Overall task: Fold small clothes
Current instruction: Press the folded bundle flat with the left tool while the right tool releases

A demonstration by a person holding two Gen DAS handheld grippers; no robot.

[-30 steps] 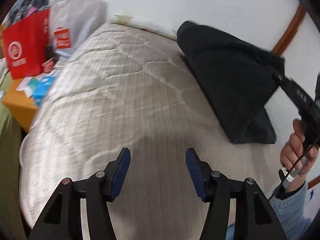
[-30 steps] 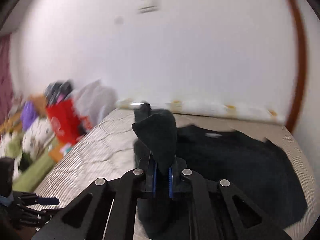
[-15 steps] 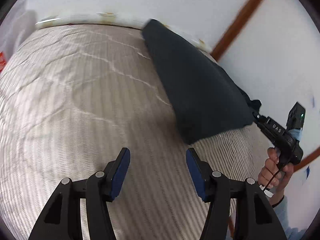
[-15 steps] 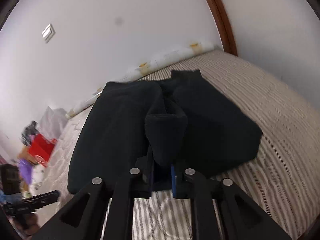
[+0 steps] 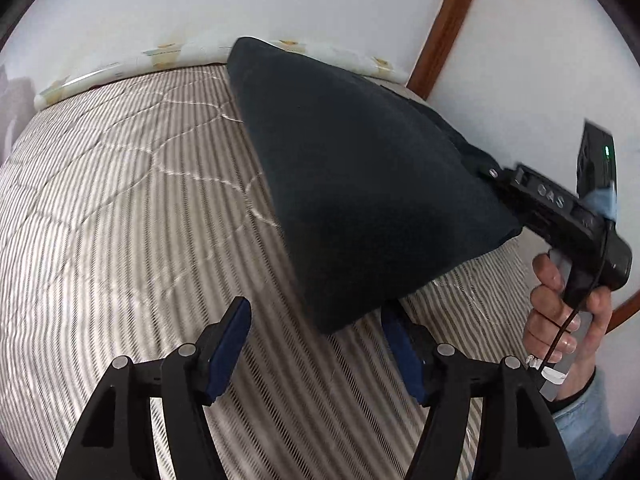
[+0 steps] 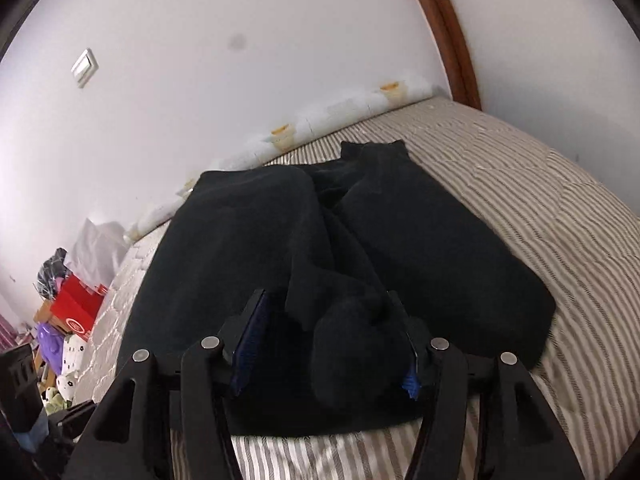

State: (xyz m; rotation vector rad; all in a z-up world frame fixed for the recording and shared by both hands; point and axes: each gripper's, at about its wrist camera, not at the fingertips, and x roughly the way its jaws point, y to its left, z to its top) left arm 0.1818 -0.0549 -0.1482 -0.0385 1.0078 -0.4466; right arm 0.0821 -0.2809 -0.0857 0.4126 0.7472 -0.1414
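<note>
Right tongs (image 6: 330,340): jaws just been opening, now part open; a bunched fold of the black garment (image 6: 256,248) sits between the pads, loose against the left one. Garment spreads ahead of them on the striped bed (image 6: 540,200). Left tongs (image 5: 316,344): wide apart, holding nothing, garment edge just ahead.

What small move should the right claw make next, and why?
Probably draw the right claw straight back. Its jaws have just been opening, a fold of the black garment lies loose between them, and the garment rests doubled over on the striped bed.
</note>
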